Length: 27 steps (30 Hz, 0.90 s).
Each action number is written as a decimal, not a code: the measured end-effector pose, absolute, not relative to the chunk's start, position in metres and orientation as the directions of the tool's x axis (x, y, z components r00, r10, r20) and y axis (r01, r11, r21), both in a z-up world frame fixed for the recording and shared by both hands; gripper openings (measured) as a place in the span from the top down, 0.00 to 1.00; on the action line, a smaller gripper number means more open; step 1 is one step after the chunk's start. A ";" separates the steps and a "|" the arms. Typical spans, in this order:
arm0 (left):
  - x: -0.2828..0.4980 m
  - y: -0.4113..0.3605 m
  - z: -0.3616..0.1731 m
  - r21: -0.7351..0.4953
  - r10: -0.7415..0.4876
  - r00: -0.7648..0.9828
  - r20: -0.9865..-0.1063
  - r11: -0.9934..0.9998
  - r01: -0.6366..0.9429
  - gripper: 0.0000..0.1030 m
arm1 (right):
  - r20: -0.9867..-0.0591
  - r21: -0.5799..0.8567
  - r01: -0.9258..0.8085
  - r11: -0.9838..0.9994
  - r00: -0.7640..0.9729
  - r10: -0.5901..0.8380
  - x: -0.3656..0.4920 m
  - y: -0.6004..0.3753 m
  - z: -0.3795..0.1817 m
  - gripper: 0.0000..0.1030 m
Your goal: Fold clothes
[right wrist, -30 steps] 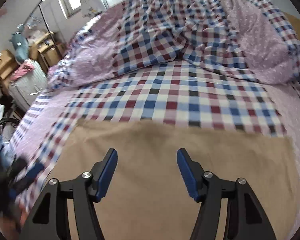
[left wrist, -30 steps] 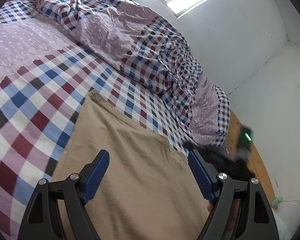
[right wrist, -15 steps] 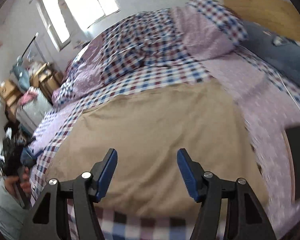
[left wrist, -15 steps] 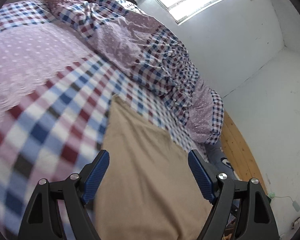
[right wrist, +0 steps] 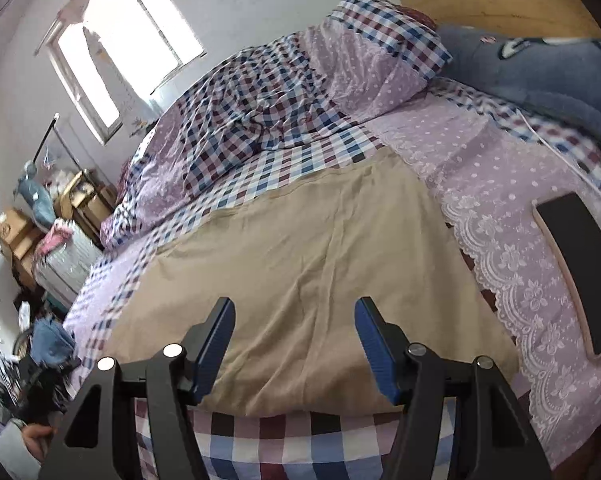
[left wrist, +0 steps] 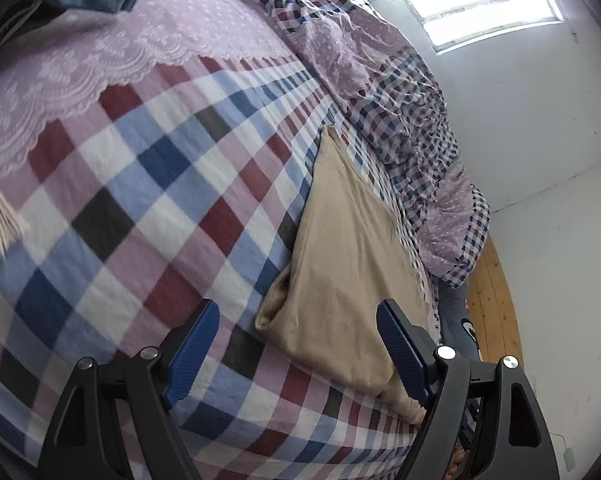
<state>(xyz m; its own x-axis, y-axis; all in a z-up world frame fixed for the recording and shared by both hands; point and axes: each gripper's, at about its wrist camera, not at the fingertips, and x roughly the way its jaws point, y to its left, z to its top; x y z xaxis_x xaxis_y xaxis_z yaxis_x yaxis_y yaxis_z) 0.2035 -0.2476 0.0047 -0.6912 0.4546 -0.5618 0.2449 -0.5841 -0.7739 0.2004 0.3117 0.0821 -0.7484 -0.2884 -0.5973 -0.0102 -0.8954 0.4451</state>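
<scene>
A tan garment (left wrist: 340,264) lies flat on the checked bedsheet (left wrist: 148,200). In the left wrist view my left gripper (left wrist: 298,344) hangs open above the garment's near corner, blue pads wide apart, nothing between them. The right wrist view shows the same tan garment (right wrist: 300,264) spread wide, with my right gripper (right wrist: 294,344) open over its near folded edge and not touching it.
A rumpled checked duvet (right wrist: 260,108) is heaped along the far side of the bed. A phone (right wrist: 580,268) lies on the lilac lace cloth at the right. A blue pillow (right wrist: 540,68) sits by the wooden headboard. Furniture and clutter (right wrist: 52,240) crowd the room's left side.
Both grippers swung outward to opposite ends of the garment. The left view now looks along it from its left corner, the right view from its near edge. Jaw widths are unchanged.
</scene>
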 end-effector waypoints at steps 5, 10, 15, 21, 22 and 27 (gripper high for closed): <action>0.198 -0.229 0.006 -0.762 0.464 -0.674 -0.575 -0.605 0.233 0.18 | -0.599 0.455 -0.029 -0.890 -0.750 -0.282 0.203 0.317 0.080 0.36; 0.193 -0.220 0.004 -0.764 0.466 -0.675 -0.572 -0.602 0.232 0.18 | -0.594 0.460 -0.024 -0.888 -0.752 -0.287 0.207 0.314 0.080 0.36; 0.189 -0.220 0.000 -0.771 0.456 -0.685 -0.568 -0.585 0.250 0.18 | -0.654 0.355 -0.050 -0.933 -0.727 -0.210 0.204 0.301 0.076 0.36; 0.187 -0.219 -0.001 -0.764 0.445 -0.685 -0.576 -0.591 0.258 0.18 | -0.693 0.293 -0.093 -0.952 -0.706 -0.145 0.202 0.300 0.070 0.36; 0.187 -0.218 -0.001 -0.762 0.443 -0.685 -0.578 -0.593 0.260 0.18 | -0.698 0.286 -0.100 -0.953 -0.703 -0.136 0.200 0.301 0.070 0.36; 0.186 -0.216 -0.002 -0.752 0.430 -0.687 -0.586 -0.605 0.263 0.18 | -0.711 0.272 -0.106 -0.956 -0.692 -0.125 0.199 0.301 0.067 0.35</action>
